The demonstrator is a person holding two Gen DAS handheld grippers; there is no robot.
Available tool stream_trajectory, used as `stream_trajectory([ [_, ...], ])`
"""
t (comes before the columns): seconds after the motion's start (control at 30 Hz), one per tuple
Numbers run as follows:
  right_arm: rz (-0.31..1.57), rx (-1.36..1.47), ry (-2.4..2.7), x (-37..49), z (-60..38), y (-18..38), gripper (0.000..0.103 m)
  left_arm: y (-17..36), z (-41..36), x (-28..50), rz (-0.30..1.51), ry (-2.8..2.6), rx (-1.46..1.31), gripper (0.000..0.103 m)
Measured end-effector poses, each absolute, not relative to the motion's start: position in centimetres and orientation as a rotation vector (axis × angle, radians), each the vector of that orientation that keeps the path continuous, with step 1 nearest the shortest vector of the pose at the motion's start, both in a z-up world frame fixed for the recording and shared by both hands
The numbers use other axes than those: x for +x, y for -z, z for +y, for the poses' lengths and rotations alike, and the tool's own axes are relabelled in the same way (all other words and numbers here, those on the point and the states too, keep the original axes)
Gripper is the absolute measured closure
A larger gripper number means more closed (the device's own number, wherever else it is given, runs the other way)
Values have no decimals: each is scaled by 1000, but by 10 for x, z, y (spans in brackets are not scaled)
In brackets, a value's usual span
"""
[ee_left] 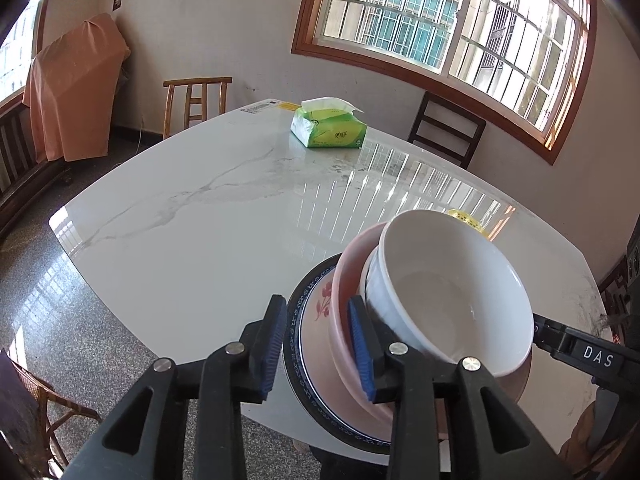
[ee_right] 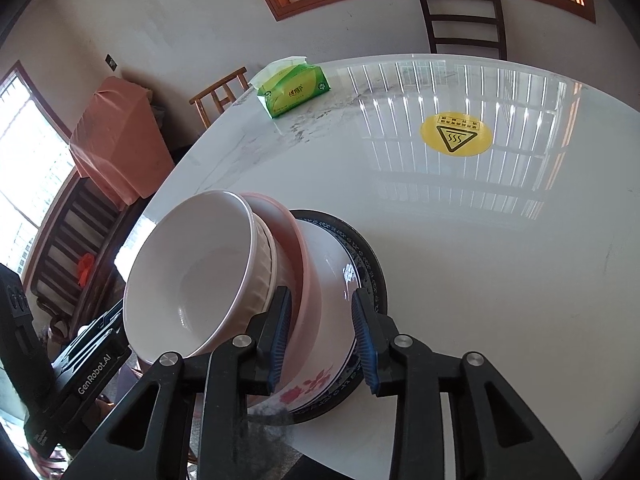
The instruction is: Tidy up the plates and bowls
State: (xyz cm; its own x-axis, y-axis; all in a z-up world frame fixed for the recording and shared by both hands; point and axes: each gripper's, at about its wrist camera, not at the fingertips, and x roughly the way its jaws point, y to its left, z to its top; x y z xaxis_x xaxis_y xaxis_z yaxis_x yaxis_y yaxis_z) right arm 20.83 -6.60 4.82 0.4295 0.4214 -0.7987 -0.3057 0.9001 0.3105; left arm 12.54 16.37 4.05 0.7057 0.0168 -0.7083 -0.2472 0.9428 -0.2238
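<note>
A stack of dishes is sitting at the near edge of the marble table (ee_left: 192, 216): a blue-rimmed plate (ee_left: 294, 344) at the bottom, a white plate with red flowers (ee_right: 320, 384) on it, then a pink bowl (ee_left: 344, 280), and a white ribbed bowl (ee_left: 452, 292) nested on top — all leaning rather than lying flat.

The left gripper (ee_left: 316, 344) is reaching in with its jaws spread, straddling the stack's rim; its right finger is sitting between the pink bowl and the white ribbed bowl, its left finger outside the blue-rimmed plate.

The right gripper (ee_right: 324, 340) is likewise spread around the opposite rim — one finger against the pink bowl, the other beyond the blue rim.

A green tissue pack (ee_left: 330, 128) is lying far across the table, and a yellow warning sticker (ee_right: 455, 134) is showing on the tabletop.
</note>
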Motion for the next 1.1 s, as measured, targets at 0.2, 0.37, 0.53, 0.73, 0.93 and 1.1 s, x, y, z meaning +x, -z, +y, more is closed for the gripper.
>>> stream_trajectory([
  [0.2, 992, 114, -437, 204, -66, -49, 72, -39, 161, 124, 747, -166, -280, 67],
  [0.37, 968, 128, -420, 202, -70, -47, 65, -37, 160, 119, 711, -180, -261, 62],
  [0.53, 954, 157, -419, 201, -74, -44, 62, -35, 160, 114, 678, -189, -252, 60],
  [0.73, 880, 142, -405, 186, -75, -49, 62, -35, 154, 104, 628, -199, -222, 59],
  [0.93, 698, 90, -381, 155, -75, -65, 56, -35, 144, 90, 563, -207, -188, 58],
  [1.1, 558, 24, -372, 127, -69, -74, 42, -34, 136, 81, 532, -209, -173, 56],
])
